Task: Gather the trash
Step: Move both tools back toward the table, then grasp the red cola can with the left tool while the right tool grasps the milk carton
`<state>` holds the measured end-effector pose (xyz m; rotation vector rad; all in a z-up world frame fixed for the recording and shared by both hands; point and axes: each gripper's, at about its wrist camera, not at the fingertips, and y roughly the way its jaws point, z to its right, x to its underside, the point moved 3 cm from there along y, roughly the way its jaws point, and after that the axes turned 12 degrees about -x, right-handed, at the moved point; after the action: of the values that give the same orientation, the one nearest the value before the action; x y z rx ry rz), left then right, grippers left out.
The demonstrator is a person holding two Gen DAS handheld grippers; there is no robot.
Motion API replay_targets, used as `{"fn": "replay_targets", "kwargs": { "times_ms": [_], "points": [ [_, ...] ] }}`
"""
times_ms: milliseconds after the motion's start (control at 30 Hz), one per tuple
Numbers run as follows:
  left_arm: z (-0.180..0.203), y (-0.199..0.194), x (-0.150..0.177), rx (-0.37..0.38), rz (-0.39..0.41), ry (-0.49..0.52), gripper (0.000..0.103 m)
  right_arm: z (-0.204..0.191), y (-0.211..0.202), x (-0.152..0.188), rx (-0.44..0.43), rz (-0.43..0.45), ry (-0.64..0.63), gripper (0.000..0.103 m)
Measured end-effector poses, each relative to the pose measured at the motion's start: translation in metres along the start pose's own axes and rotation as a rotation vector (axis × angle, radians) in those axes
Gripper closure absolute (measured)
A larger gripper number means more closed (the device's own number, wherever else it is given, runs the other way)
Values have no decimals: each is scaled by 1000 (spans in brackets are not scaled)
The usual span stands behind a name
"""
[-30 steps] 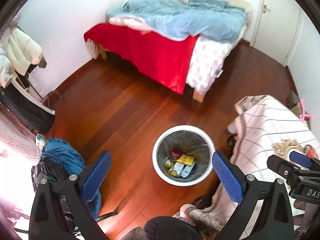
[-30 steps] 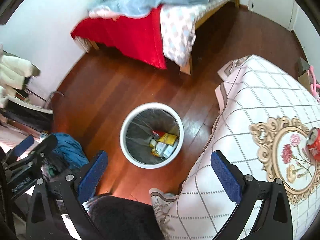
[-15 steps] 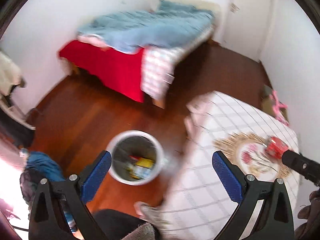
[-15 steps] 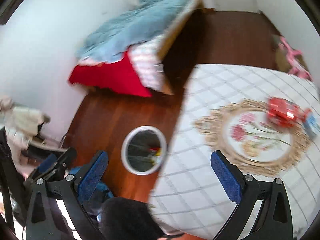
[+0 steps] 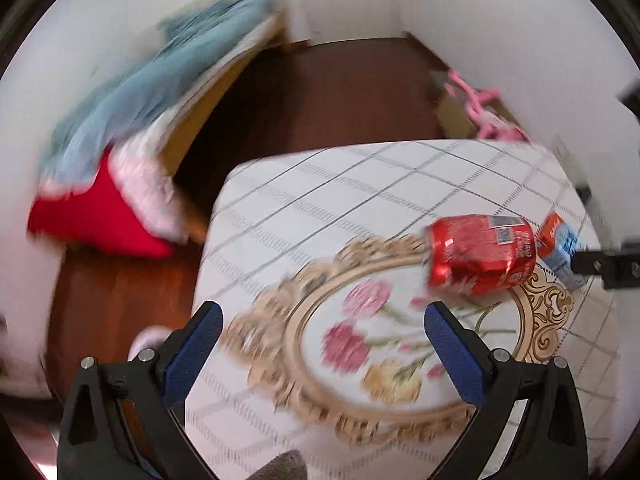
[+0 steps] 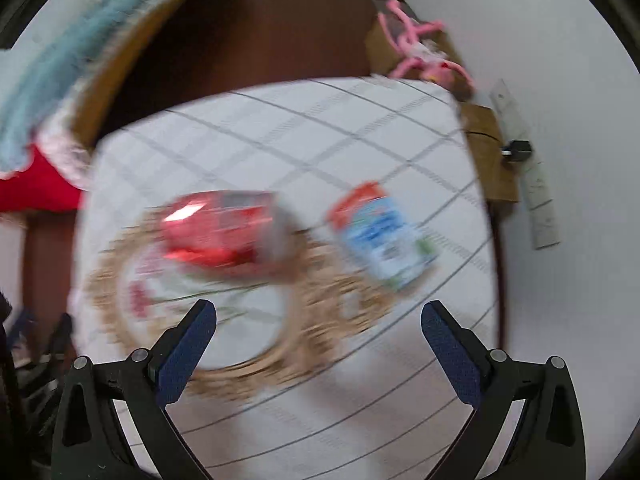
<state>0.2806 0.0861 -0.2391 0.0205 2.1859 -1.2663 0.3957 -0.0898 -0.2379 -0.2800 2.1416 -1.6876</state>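
Each tool, left (image 5: 323, 326) and right (image 6: 319, 323), is showing matte black angular arms, silver screw heads, and textured blue pads (image 5: 451, 352) lining both fingers.

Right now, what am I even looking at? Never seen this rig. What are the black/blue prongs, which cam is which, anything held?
No robot here: a person holds a two-finger gripper in each hand, with a fisheye camera on each looking along the fingers. The blue-padded prongs are those fingers. One picture is from the left gripper, the other from the right gripper. Both are open and hold nothing. They hover over a table under a checked tablecloth. On it lie a dented red can on its side and a small blue-and-white carton beside it. The right view is motion-blurred.
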Motion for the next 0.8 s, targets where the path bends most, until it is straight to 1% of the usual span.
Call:
{"fn": "replay_targets", "kwargs": {
  "times_ms": [67, 100, 200, 233, 267, 300, 333, 367, 433, 500, 600, 700, 800],
  "points": [
    [21, 6, -16, 10, 35, 100, 0, 19, 18, -16, 53, -29, -21, 0],
    [29, 8, -22, 7, 49, 136, 0, 27, 28, -24, 65, -49, -35, 3],
    [48, 9, -39, 25, 102, 263, 0, 41, 56, -39, 85, -106, -70, 6],
    [55, 9, -44, 52, 117, 307, 0, 44, 67, -44, 83, -123, -76, 6],
    [61, 7, -47, 76, 131, 357, 0, 48, 75, -47, 67, -135, -75, 12],
    [69, 4, -49, 107, 153, 417, 0, 51, 79, -48, 51, -142, -73, 22],
    [78, 0, -50, 150, 175, 490, 1, 55, 86, -48, 21, -155, -61, 30],
    [85, -3, -50, 166, 189, 545, 1, 59, 87, -47, 5, -155, -48, 35],
    [102, -8, -46, 218, 212, 681, 0, 66, 84, -45, -20, -142, -28, 35],
    [123, -7, -41, 249, 199, 804, 1, 79, 81, -33, -17, -165, 23, 35],
    [149, 1, -32, 260, 179, 941, 1, 93, 76, -18, -14, -175, 55, 35],
    [161, 14, -29, 266, 142, 1007, 1, 102, 72, -10, -22, -175, 71, 35],
    [172, 21, -28, 277, 112, 1036, 1, 109, 70, -7, -18, -172, 76, 35]
  ]
}}
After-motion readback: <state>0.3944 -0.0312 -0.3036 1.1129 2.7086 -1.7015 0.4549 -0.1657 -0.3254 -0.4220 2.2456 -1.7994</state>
